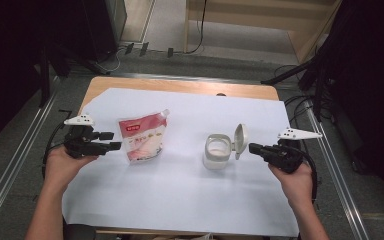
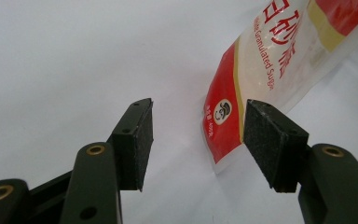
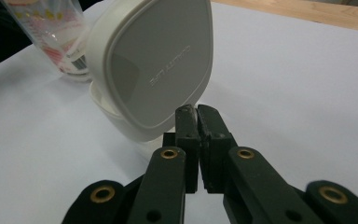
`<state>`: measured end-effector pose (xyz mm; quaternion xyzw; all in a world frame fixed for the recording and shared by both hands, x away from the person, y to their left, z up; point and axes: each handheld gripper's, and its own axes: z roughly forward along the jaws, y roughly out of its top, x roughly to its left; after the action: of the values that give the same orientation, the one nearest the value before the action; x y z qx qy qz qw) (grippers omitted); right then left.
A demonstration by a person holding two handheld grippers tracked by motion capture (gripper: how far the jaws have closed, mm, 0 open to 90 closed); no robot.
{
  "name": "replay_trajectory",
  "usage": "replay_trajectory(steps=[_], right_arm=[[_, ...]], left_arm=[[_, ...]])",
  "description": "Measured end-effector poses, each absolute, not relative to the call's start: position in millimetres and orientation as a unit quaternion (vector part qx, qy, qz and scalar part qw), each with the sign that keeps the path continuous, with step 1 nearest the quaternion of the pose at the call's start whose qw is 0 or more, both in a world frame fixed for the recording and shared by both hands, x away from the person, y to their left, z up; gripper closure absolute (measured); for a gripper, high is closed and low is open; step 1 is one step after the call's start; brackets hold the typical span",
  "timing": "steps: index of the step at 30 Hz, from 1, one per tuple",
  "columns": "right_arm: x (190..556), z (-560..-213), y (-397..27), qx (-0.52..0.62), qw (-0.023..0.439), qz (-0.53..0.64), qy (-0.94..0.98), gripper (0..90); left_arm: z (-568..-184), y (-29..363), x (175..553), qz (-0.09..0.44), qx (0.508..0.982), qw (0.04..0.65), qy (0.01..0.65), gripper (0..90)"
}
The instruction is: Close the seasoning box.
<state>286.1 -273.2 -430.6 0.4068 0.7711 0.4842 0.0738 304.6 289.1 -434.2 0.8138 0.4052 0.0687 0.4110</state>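
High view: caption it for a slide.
Open left tongs beside a sugar pouch; shut right tongs near an open-lidded white jar.

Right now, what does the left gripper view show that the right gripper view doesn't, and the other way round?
Left gripper view: the left gripper with jaws apart and nothing between them, and the red print on the sugar pouch close up. Right gripper view: the right gripper with jaws shut together, just behind the raised lid of the white container. Both show the pouch and the white paper covering the table.
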Motion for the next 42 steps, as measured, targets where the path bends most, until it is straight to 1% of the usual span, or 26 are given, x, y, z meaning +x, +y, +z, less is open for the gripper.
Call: replay_trajectory(steps=[11, 29, 36, 39, 41, 42], right_arm=[[299, -436, -260, 0.415, 0.084, 0.493, 0.760, 87.7], [293, -429, -241, 0.389, 0.084, 0.497, 0.771, 87.7], [289, -423, -238, 0.378, 0.091, 0.500, 0.774, 79.0], [289, -423, -239, 0.374, 0.091, 0.499, 0.777, 73.7], [289, -424, -240, 0.372, 0.093, 0.494, 0.780, 67.9], [290, -425, -241, 0.372, 0.094, 0.492, 0.781, 66.5]], left_arm=[[-435, 288, 305, 0.072, 0.817, 0.408, 0.401, 43.8], [-437, 288, 305, 0.069, 0.816, 0.408, 0.405, 43.4], [-437, 287, 305, 0.069, 0.818, 0.405, 0.403, 43.3], [-437, 287, 305, 0.070, 0.817, 0.405, 0.404, 43.2], [-437, 287, 305, 0.070, 0.818, 0.404, 0.404, 43.1], [-437, 287, 305, 0.071, 0.818, 0.404, 0.404, 43.0]])
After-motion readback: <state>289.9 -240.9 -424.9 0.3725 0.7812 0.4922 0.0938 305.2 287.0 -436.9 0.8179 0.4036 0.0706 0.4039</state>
